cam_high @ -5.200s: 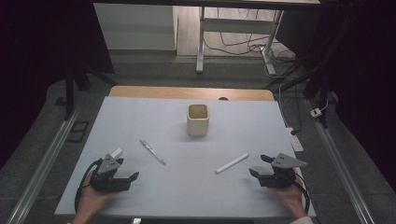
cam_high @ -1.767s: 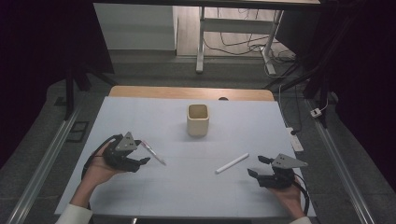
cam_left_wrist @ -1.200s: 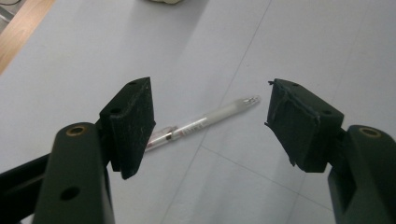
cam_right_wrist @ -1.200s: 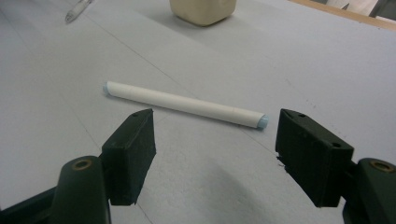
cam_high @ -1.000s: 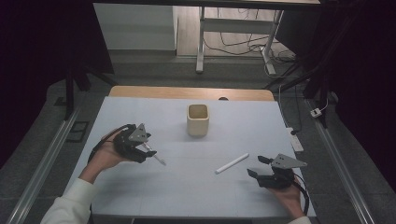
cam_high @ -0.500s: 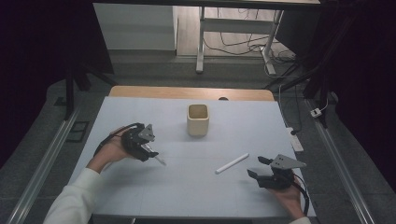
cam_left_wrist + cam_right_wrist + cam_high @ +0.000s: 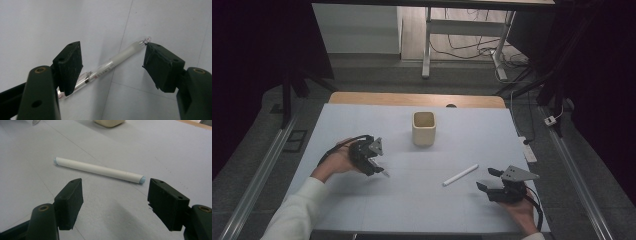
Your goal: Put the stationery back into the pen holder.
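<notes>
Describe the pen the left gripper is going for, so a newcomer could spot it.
On the pale blue table, look left of the cream cup. The pen lies flat between the open jaws of the left gripper. It is clear and frosted with a printed label, unlike the opaque white marker.

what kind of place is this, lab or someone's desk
Most likely a lab or recording setup, not a home desk. The table has a plain pale cover holding only a cup and two pens. Metal rails run along both sides, with loose cables on the floor behind.
</notes>
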